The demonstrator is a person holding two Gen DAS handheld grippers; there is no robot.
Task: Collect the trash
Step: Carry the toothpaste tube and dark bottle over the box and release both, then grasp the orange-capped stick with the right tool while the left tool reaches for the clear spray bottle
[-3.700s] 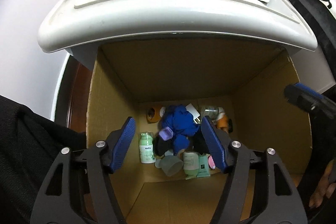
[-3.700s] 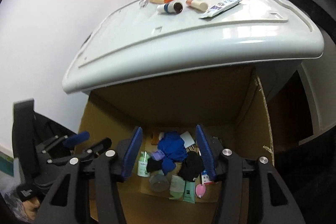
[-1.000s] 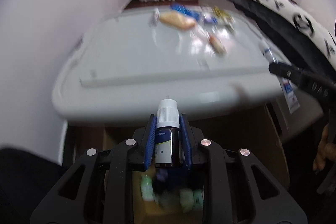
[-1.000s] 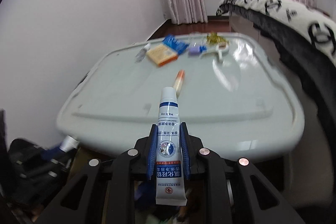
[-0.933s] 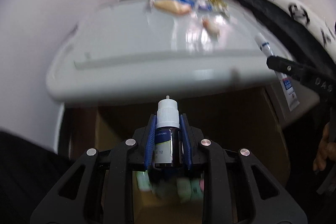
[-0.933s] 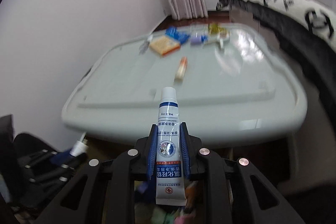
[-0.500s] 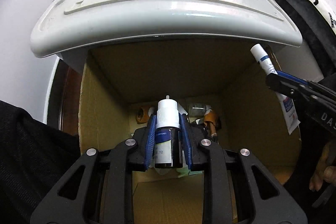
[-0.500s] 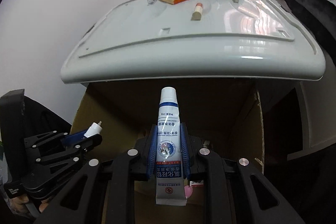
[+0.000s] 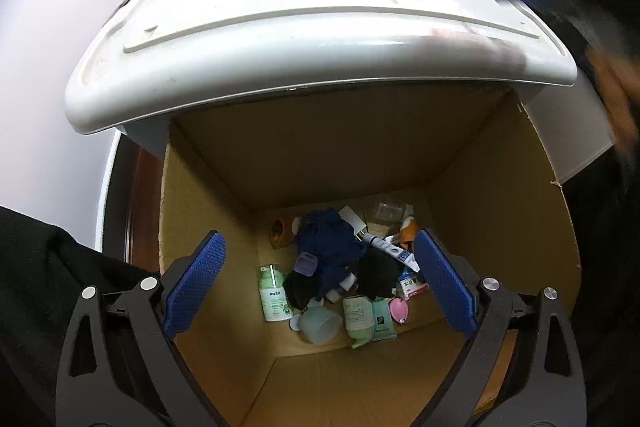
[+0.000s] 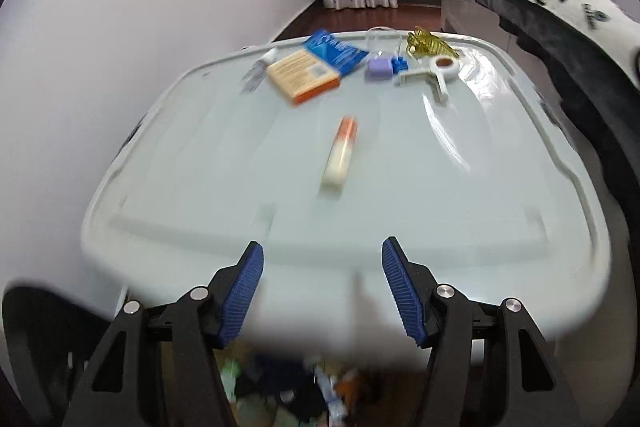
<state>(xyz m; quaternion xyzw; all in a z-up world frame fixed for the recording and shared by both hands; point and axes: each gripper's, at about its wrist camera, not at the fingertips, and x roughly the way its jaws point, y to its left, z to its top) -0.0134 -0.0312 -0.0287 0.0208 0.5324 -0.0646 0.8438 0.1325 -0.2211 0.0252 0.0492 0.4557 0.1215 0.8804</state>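
The trash is found in two places: a heap lies at the bottom of the cardboard box (image 9: 500, 227), and more is scattered on the pale table (image 10: 360, 195) above it. In the heap, a crumpled blue cloth (image 9: 328, 243), a white tube (image 9: 390, 250), a small green-and-white bottle (image 9: 274, 293) and a translucent cup (image 9: 320, 321) are made out among other small packages. The box is tucked partly under the table's near edge, presumably so that things lifted off the top can be dropped straight in. The left gripper (image 9: 320, 287) is held above the box mouth, pointing steeply down into it; its jaws are opening wide and nothing is seen between them, which fits a release over the heap. On the table an orange-capped stick (image 10: 340, 155) lies alone in the middle, well apart from a cluster at the far edge: an orange-edged box (image 10: 302, 75), a blue packet (image 10: 336, 51), a lilac block (image 10: 379, 67), a white clip-like tool (image 10: 434, 73) and a yellow hair claw (image 10: 426, 43). The right gripper (image 10: 322, 291) is aimed over the near table edge towards these; its jaws are opening, nothing is between them, and the view is blurred. The stick appears the nearest piece left to collect.
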